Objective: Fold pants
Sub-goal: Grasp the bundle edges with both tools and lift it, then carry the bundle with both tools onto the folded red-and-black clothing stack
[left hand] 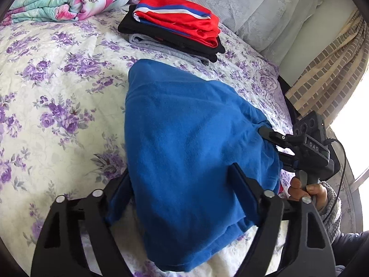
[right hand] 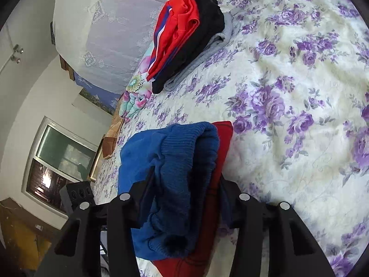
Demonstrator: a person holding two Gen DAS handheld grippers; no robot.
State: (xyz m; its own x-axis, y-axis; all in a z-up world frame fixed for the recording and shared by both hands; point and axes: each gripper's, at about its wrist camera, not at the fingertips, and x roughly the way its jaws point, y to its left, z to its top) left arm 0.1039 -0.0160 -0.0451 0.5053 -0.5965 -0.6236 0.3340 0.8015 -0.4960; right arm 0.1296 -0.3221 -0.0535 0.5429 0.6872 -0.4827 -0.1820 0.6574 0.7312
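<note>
The blue fleece pants (left hand: 184, 143) lie folded into a thick bundle on the floral bedspread (left hand: 57, 87). My left gripper (left hand: 182, 184) is shut on the bundle's near end, one finger on each side. My right gripper (left hand: 274, 147) grips the bundle's right edge in the left wrist view. In the right wrist view my right gripper (right hand: 184, 184) is shut on the blue ribbed waistband (right hand: 184, 161), with red lining (right hand: 219, 161) showing beside it.
A stack of folded clothes, red (left hand: 180, 20) on black on grey, sits at the far side of the bed; it also shows in the right wrist view (right hand: 186, 37). A floral quilt roll (left hand: 64, 0) lies far left. A curtain (left hand: 327, 78) and the bed edge are at the right.
</note>
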